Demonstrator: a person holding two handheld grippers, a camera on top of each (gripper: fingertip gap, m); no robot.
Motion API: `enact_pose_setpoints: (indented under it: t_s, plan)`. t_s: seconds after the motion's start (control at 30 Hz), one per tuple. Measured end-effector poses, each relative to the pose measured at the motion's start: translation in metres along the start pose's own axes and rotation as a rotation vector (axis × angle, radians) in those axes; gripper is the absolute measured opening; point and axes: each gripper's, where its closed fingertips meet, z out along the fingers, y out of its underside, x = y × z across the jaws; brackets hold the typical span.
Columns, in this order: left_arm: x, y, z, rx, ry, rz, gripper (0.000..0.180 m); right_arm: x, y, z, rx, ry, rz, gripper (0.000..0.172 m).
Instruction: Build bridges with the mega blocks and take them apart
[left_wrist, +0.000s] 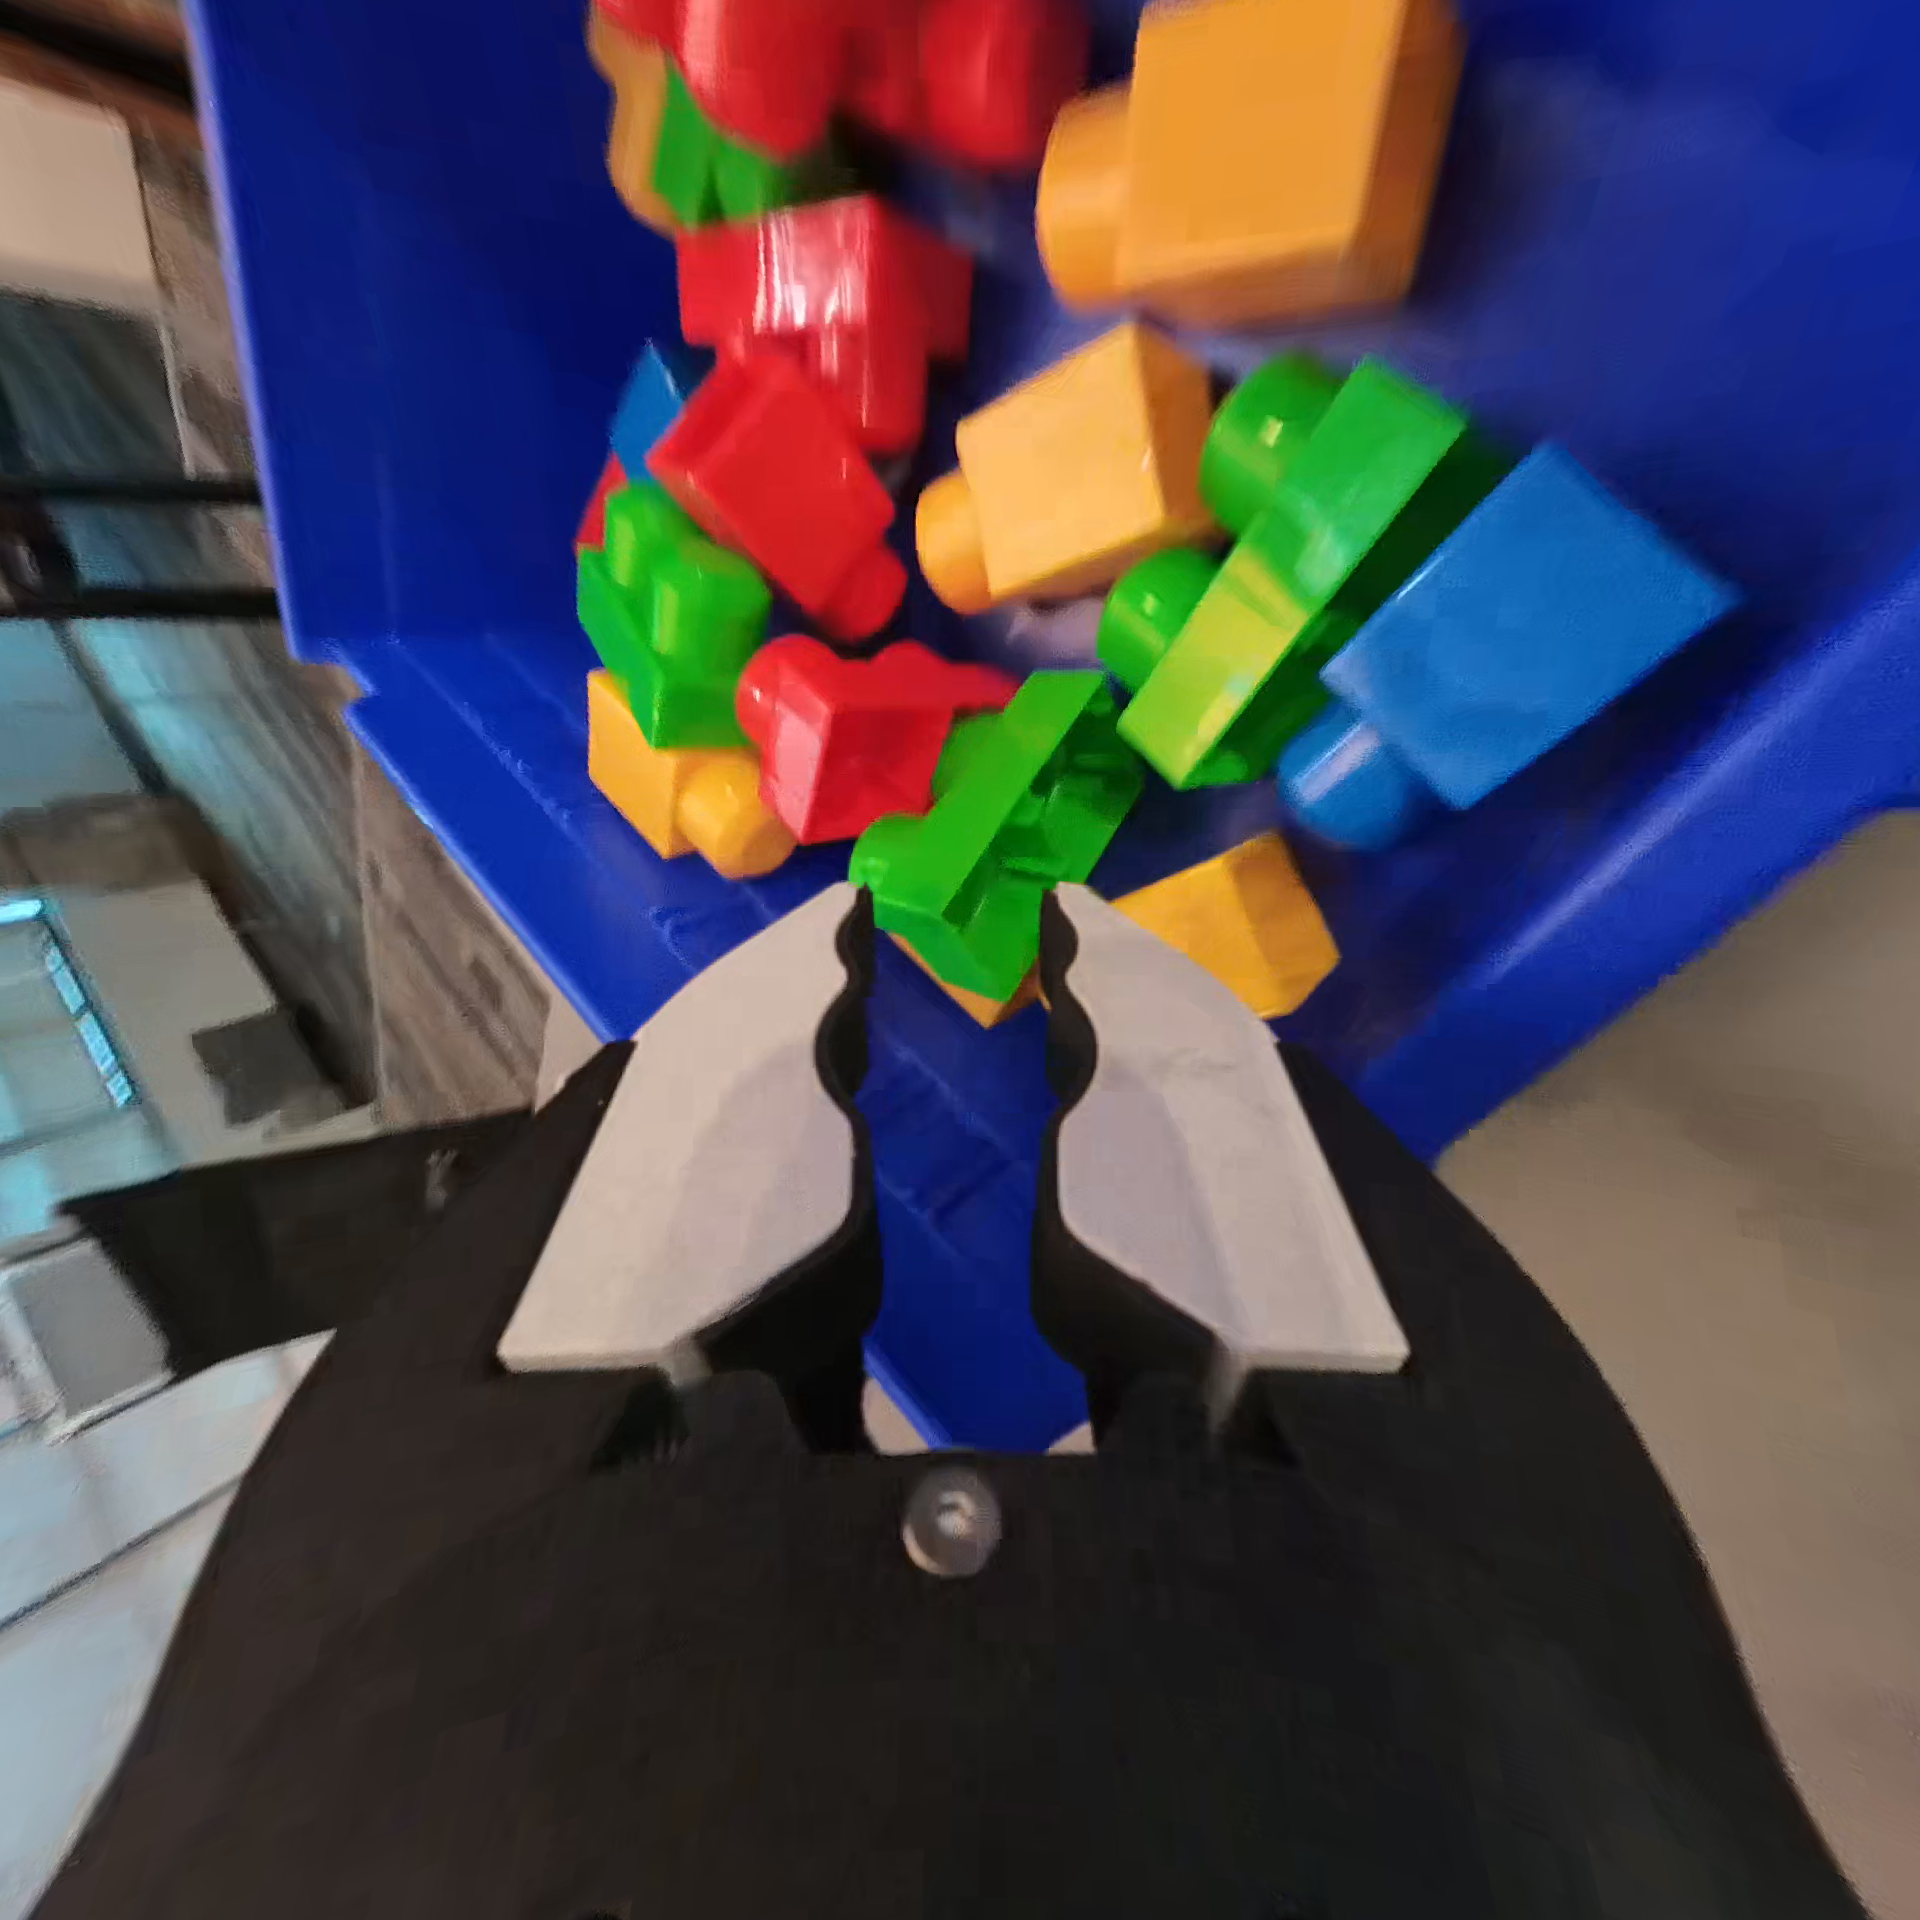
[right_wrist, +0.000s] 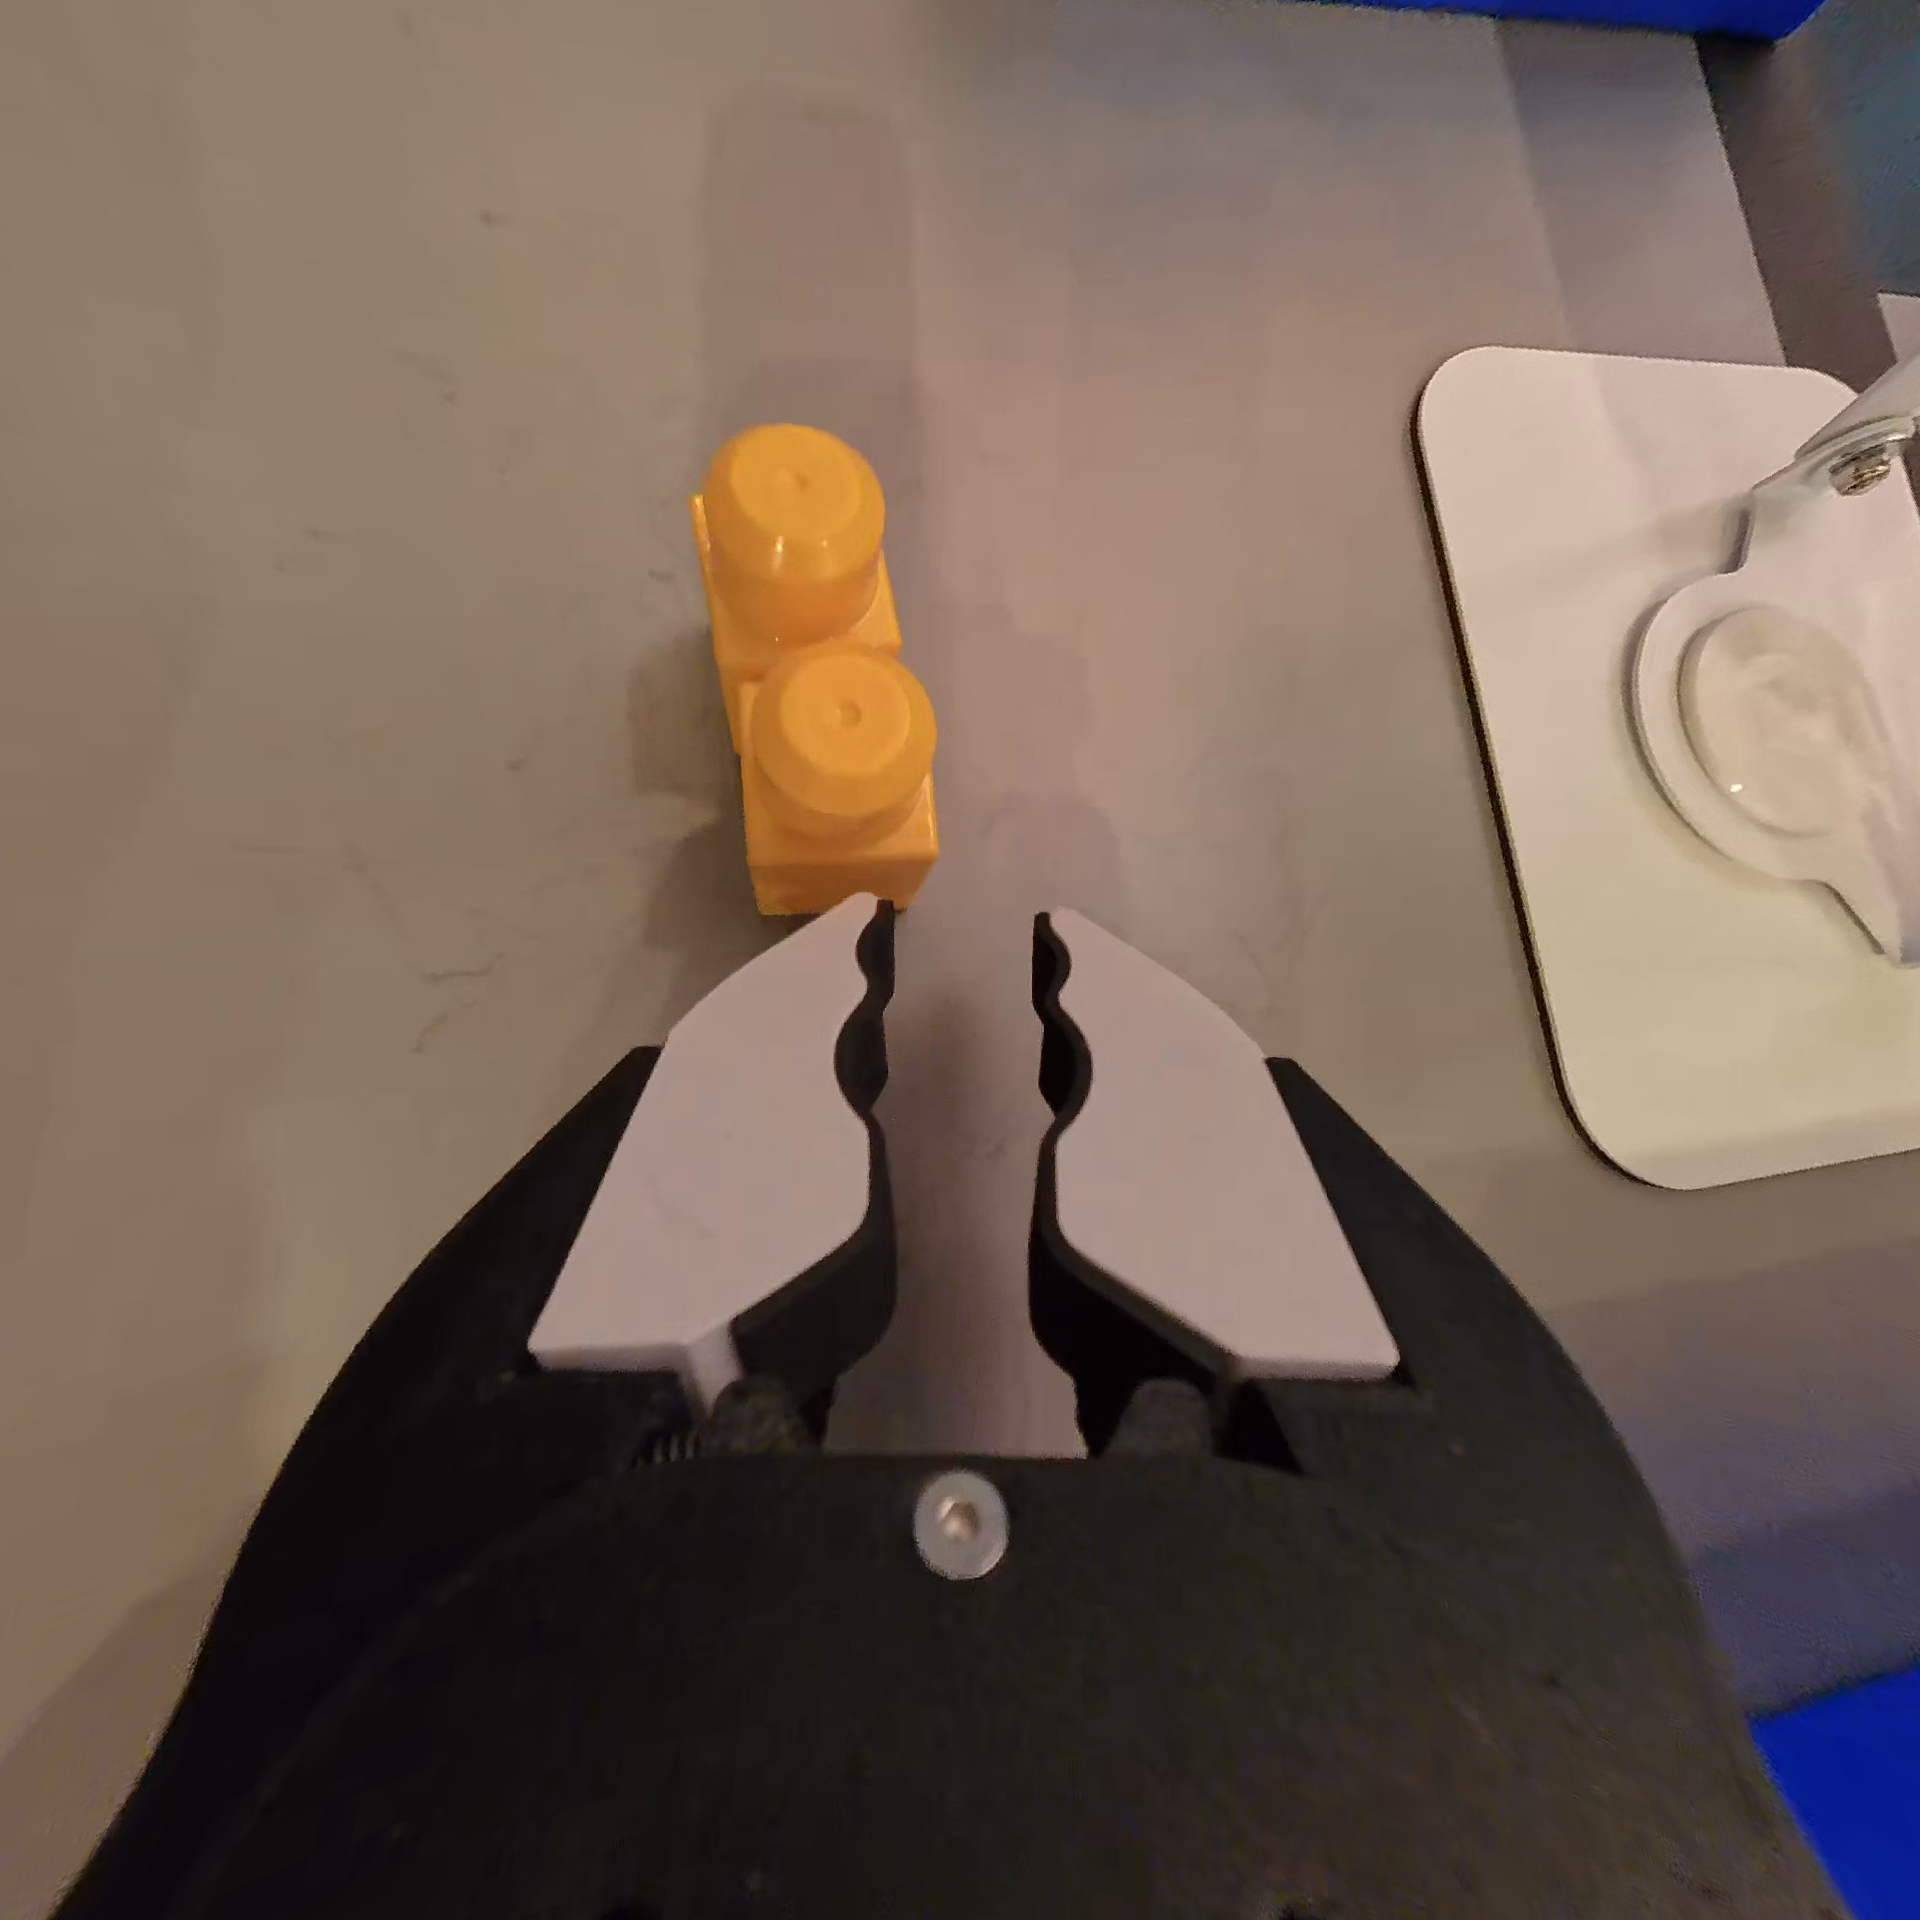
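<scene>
Black gripper bodies fill the bottom of both wrist views, grey fingers pointing forward.

Left gripper (left_wrist: 956, 925): jaws partly spread, tips at the near end of a green block (left_wrist: 997, 831) that sits between them, tilted, over a yellow piece. Left pad looks just clear of it; right pad contact I cannot tell, view is motion-blurred. Not calling it a grip.

Just beside my right fingertip lies a yellow block (left_wrist: 1236, 925). Behind the green one: red block (left_wrist: 862, 738), another yellow block (left_wrist: 665, 779) with a green one on it, then a bigger green block (left_wrist: 1288, 582) against a light blue block (left_wrist: 1507, 634). Farther up, more red and yellow pieces, loose and jumbled, crowding every side of the target. All of it lies in a blue bin (left_wrist: 436, 416), whose near lip runs under my fingers.

Right gripper (right_wrist: 961, 920): jaws spread, nothing between them, only grey table (right_wrist: 312, 312) showing through the gap. Two-stud yellow block (right_wrist: 816, 686) stands studs-up on the table, just ahead and left of centre; my left fingertip (right_wrist: 842, 920) overlaps its near corner, touching or not I cannot tell. Well off to the right, a white square base plate (right_wrist: 1558, 727) carrying a clear plastic bracket (right_wrist: 1787, 665) with a screw.

Table surface is matte grey, faintly scuffed. Blue edges (right_wrist: 1558, 10) show at the top and at the bottom right corner. Left of the bin, blurred room: wood-look panel, glassy shelving.
</scene>
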Motion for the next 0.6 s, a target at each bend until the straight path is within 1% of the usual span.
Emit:
enact_pose_setpoints:
  t_s: [0.03,0.07,0.1,0.17,0.2,0.27,0.37,0.43,0.53,0.6]
  plan:
    - [0.001,0.005,0.005,-0.042,-0.001,0.011,0.03,0.0,-0.001,-0.001,0.01,-0.004,0.005,0.025]
    - [0.002,0.005,0.008,-0.049,-0.003,-0.007,0.035,0.002,-0.001,-0.002,0.016,-0.001,0.009,0.025]
    - [0.0,0.003,0.009,-0.045,-0.006,-0.043,0.033,0.004,0.0,-0.002,0.02,0.009,0.012,0.025]
    - [-0.007,0.005,0.009,-0.069,-0.044,-0.093,0.02,0.006,0.001,-0.003,0.023,0.002,0.026,0.025]
    - [-0.011,0.008,0.01,-0.098,-0.076,-0.096,0.019,0.007,0.001,-0.003,0.029,0.003,0.031,0.025]
    - [-0.016,0.014,0.015,-0.161,-0.129,-0.101,0.019,0.008,0.001,-0.003,0.032,0.002,0.035,0.025]
    - [-0.015,0.017,0.025,-0.19,-0.172,-0.13,0.024,0.007,0.0,-0.004,0.039,0.008,0.029,0.024]
    - [-0.015,0.018,0.029,-0.188,-0.201,-0.14,0.02,0.006,0.0,-0.003,0.033,0.006,0.024,0.024]
    - [-0.026,0.018,0.028,-0.182,-0.301,-0.117,0.009,0.006,0.0,-0.002,0.028,0.009,0.022,0.025]
    - [-0.031,0.018,0.026,-0.164,-0.336,-0.126,0.009,0.008,0.0,-0.003,0.033,0.017,0.023,0.025]
